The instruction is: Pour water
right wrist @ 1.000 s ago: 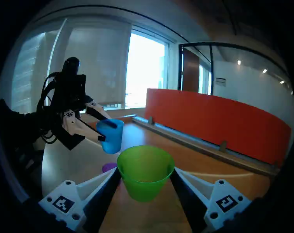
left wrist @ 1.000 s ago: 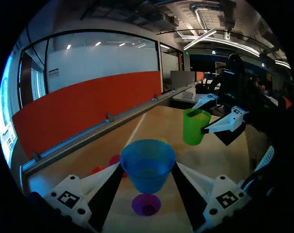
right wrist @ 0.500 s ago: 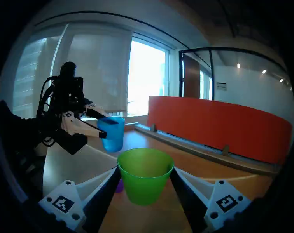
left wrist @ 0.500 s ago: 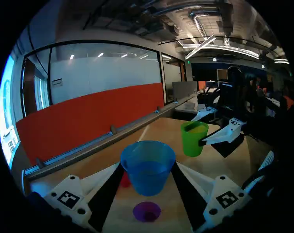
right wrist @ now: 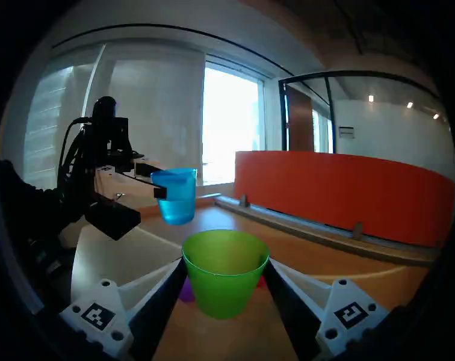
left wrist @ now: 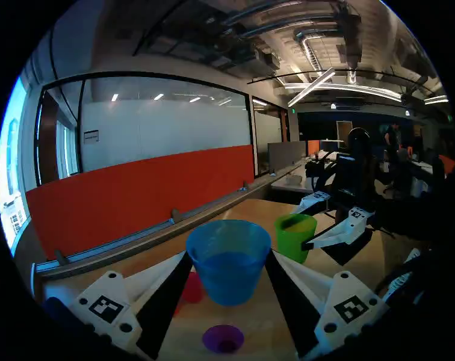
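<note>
In the left gripper view my left gripper (left wrist: 229, 271) is shut on a blue cup (left wrist: 229, 260) that holds water and stands upright above the wooden table (left wrist: 269, 313). Farther right in that view is the green cup (left wrist: 295, 236), held by the right gripper (left wrist: 306, 231). In the right gripper view my right gripper (right wrist: 225, 283) is shut on the green cup (right wrist: 225, 278), upright, its inside looking empty. Up and to the left there, the blue cup (right wrist: 176, 194) hangs in the left gripper (right wrist: 161, 183), higher than the green cup's rim.
A small purple cup (left wrist: 222, 338) and a red cup (left wrist: 192, 287) stand on the table below the blue cup. A metal rail (left wrist: 143, 236) and an orange partition (left wrist: 137, 189) run along the table's far side. A person's dark sleeve (right wrist: 29, 216) is at left.
Both grippers have risen with their cups. The blue cup now sits higher against the green cup in the right gripper view, and the small cups on the table have dropped lower in view.
</note>
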The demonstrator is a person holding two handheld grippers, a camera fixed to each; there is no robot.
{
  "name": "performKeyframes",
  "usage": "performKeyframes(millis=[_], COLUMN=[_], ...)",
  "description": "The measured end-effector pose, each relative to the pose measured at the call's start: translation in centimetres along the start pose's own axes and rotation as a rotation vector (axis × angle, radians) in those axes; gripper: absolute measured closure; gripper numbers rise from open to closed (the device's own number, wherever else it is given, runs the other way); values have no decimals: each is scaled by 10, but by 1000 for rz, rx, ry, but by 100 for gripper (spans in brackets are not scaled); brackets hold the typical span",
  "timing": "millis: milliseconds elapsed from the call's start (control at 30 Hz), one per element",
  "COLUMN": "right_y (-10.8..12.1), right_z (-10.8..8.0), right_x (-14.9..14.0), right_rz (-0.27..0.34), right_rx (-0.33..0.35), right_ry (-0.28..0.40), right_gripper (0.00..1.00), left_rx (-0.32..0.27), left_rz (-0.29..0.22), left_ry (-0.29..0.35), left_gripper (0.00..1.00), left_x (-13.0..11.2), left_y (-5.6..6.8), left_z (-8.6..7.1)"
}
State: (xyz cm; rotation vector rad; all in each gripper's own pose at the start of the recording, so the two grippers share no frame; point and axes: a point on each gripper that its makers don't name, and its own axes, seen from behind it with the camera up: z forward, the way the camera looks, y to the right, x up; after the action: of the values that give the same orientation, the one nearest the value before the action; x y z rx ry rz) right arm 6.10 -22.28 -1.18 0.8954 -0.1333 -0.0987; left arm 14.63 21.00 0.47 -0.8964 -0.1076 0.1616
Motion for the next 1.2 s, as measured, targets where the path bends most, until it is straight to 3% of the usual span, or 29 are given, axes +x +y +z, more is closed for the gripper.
performKeyframes(millis=[500, 1200], right_y=[-6, -29], right_z=[7, 24], right_x=[-3, -3], right_rz=[13, -28], right_rx=[29, 106], right_ry=[-6, -22], right_gripper=[10, 10], left_rx=[2, 59], left_rz=[66, 351], left_ry=[39, 69], left_gripper=[15, 15], left_x=[20, 49], left_y=[-2, -2], left_z=[-5, 4])
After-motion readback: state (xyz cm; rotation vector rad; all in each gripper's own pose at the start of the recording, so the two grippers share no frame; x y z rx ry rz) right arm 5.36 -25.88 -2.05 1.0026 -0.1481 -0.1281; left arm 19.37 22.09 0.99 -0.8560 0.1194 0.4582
